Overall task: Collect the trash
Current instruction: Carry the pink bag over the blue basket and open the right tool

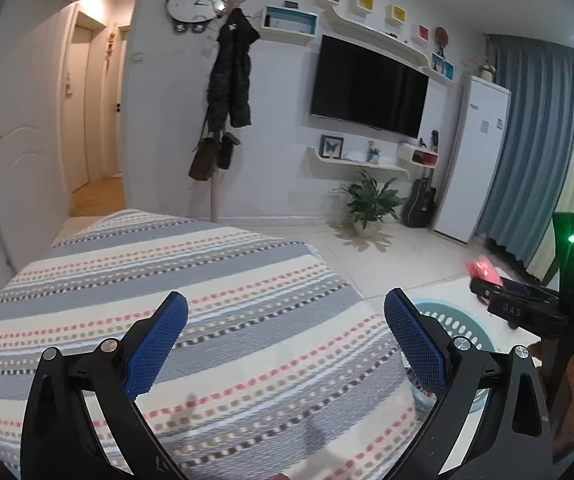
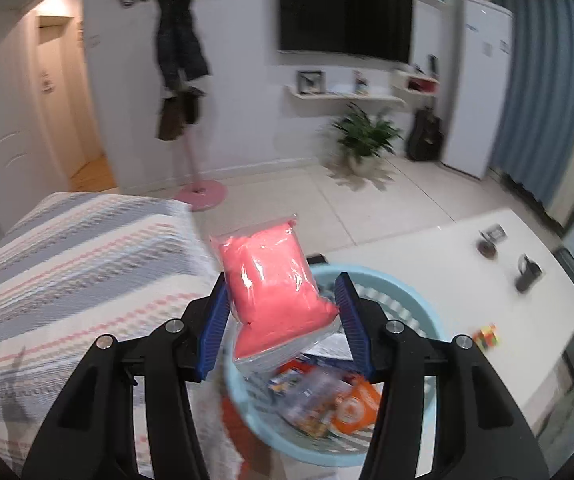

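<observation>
Two grippers in play. Right gripper (image 2: 283, 320) is clamped on a clear plastic bag of pink stuff (image 2: 273, 276); both blue pads (image 2: 213, 330) press its sides, and the bag sticks up and forward out of the jaws. It hangs over a light blue perforated basket (image 2: 411, 304) that sits on the floor between the bed and a white table (image 2: 427, 256). Basket already has trash in it: an orange wrapper (image 2: 353, 404) and some printed packets (image 2: 307, 396), blurred, can't read them.

Left gripper (image 1: 287, 334) has its jaws wide apart, nothing between them. It sits above the striped bedspread (image 1: 167, 280), aimed across the bed toward the far wall. In its view the right gripper (image 1: 483, 280) shows at the right edge with the pink bag (image 1: 483, 270) at its tip, blurred, and the basket rim (image 1: 443, 312) just below it.

Table carries a dark mug (image 2: 527, 276), a small dark item (image 2: 489, 248) I can't identify, and a colour cube (image 2: 487, 336) near its edge.

Further out: tiled floor, potted plant (image 1: 369, 204), guitar (image 1: 421, 202), wall TV (image 1: 369, 84), coat rack with a dark jacket (image 1: 233, 76), white fridge (image 1: 475, 160), blue curtains (image 1: 543, 152).
</observation>
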{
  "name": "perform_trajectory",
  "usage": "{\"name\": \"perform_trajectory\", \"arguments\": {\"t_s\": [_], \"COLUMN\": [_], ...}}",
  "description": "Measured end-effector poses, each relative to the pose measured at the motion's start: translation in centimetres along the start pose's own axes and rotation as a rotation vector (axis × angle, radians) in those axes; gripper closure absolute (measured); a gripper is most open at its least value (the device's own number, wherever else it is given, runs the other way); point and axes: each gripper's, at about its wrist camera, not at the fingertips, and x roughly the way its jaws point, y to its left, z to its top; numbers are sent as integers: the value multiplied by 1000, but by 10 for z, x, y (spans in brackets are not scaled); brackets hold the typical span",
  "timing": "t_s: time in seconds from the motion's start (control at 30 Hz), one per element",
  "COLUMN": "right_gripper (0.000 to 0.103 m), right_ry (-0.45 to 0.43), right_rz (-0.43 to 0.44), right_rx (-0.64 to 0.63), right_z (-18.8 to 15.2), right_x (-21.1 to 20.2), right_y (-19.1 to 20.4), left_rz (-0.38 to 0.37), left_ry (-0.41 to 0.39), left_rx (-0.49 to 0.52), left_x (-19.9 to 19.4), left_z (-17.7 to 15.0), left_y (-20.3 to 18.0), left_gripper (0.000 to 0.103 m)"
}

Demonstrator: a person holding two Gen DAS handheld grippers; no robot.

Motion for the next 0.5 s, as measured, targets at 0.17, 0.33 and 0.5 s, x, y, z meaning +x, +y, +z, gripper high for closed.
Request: {"name": "perform_trajectory", "arguments": {"t_s": [0.17,0.33,0.5], "right_gripper": [53,50,36], "right_ry": [82,184,221], "right_rz": [-26,-31,-19], "right_rx": [52,101,174], "right_z": [-14,-31,-40], "right_x": [23,50,60], "right_y": [-25,-35,-47], "left_rz": [-14,-14,-19], "left_ry": [23,51,61], "left_rx": [30,46,51], "left_x": [11,18,18], "left_z": [-3,-13,-20], "left_y": [-20,-29,-32], "left_gripper": [8,7,8]}}
